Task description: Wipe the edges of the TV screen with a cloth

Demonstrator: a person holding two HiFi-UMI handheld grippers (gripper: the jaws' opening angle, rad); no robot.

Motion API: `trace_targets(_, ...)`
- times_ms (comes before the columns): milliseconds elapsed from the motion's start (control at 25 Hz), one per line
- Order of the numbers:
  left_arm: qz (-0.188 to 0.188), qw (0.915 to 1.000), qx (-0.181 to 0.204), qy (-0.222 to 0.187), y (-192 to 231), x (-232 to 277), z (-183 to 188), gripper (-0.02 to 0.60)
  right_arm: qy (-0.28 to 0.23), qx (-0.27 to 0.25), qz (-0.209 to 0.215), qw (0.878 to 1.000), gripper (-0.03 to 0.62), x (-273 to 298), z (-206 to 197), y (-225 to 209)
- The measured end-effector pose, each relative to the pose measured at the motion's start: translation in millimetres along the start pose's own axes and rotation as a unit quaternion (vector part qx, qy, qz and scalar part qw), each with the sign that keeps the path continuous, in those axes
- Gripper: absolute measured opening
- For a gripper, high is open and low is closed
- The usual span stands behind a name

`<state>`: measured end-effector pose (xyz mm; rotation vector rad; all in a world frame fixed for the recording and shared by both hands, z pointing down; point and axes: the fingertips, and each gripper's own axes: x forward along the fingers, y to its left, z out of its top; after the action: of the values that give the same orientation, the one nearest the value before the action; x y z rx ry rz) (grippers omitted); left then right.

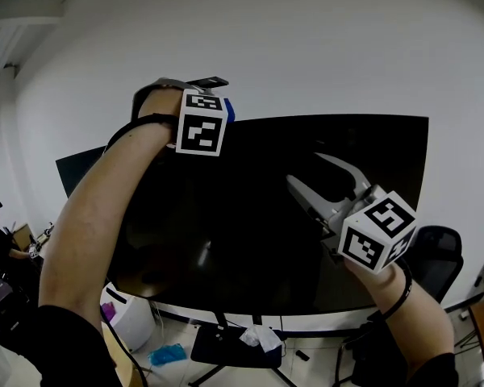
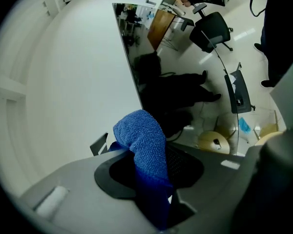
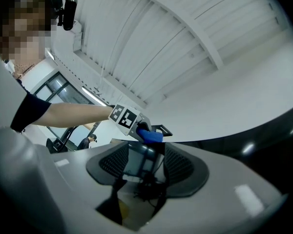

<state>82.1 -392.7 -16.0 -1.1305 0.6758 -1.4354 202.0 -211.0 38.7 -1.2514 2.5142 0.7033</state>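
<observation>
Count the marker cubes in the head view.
2. One cube on the left gripper, up at the TV's top edge; the other cube on the right gripper, before the screen's lower right. None seem hidden.

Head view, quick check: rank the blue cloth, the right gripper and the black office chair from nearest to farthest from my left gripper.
1. Blue cloth: clamped in the left gripper's jaws, at the TV's top edge.
2. Right gripper: in front of the TV, right of centre, jaws open.
3. Black office chair: beyond the TV's lower right corner.
</observation>
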Motion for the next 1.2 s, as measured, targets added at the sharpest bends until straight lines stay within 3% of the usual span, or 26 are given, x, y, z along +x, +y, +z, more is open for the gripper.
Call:
trace_targets(520,0.02,0.9998,0.006,-0.005,38.6,-15.8,97.5,0.13,0.028,0.022,-0.009,0.999,0.238,-80.4,13.3,-67.4)
trace_targets(720,0.028,0.999,0.014,-0.031,49.8,-23.1,130.2,0.13,0.022,0.009,-0.028,0.999,0.236,-91.4,22.0,-84.0)
trace_targets(1200,0.027,0.9987,0.036,-0.024,81.1,-35.3,219.6,0.132,0.021,-0.01,-0.029,0.999,0.236,-156.8,34.5,-130.8)
